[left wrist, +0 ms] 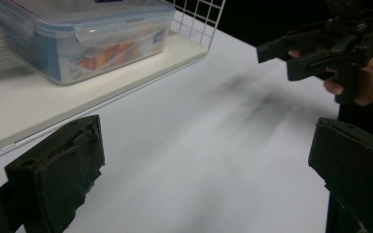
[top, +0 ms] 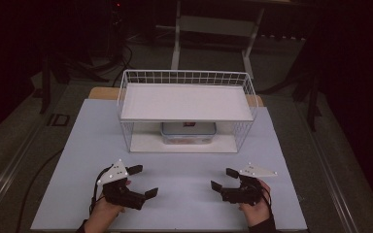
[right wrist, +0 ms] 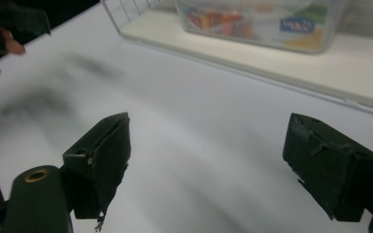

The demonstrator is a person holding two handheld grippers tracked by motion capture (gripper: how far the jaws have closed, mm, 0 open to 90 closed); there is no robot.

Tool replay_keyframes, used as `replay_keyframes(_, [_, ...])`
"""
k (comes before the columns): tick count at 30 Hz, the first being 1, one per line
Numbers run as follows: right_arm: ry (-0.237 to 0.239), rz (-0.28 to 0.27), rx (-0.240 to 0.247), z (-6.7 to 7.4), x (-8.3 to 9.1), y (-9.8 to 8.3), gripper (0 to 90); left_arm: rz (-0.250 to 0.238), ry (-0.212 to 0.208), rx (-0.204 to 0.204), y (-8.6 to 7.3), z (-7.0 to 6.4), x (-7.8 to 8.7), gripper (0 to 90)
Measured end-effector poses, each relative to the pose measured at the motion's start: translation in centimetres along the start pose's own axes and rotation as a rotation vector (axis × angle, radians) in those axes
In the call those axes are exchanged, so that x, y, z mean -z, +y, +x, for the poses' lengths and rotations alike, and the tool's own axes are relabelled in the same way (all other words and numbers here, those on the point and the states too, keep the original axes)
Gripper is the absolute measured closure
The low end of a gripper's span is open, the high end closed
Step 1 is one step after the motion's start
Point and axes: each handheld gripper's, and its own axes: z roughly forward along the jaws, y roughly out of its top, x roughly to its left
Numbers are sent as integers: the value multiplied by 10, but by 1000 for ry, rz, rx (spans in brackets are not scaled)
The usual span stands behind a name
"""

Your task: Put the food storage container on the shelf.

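Sitting mid-frame, a lidded box [top: 188, 132] is tucked under the wire rack's [top: 186, 77] shelf; both tools, left tool [top: 141, 182] and right tool [top: 224, 178], are gaping apart lower down on the worktop [top: 184, 204].

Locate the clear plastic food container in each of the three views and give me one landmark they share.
High view: the food container sits centre, on the lower shelf of the white wire rack, under its upper shelf.
Left gripper view: top left, on the white shelf board.
Right gripper view: top, right of centre, on the same board.
Shared landmark: the lower shelf board's front edge.
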Motion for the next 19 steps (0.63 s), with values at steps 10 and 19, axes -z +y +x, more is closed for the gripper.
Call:
replay_keyframes(10, [-57,6,19,-10,10,-17,170,23,13,-18,-7,5,-9,0])
replay_keyframes(19, [-58,8,-4,-15,8,-19,170,29,0,-13,-8,4,-11,0])
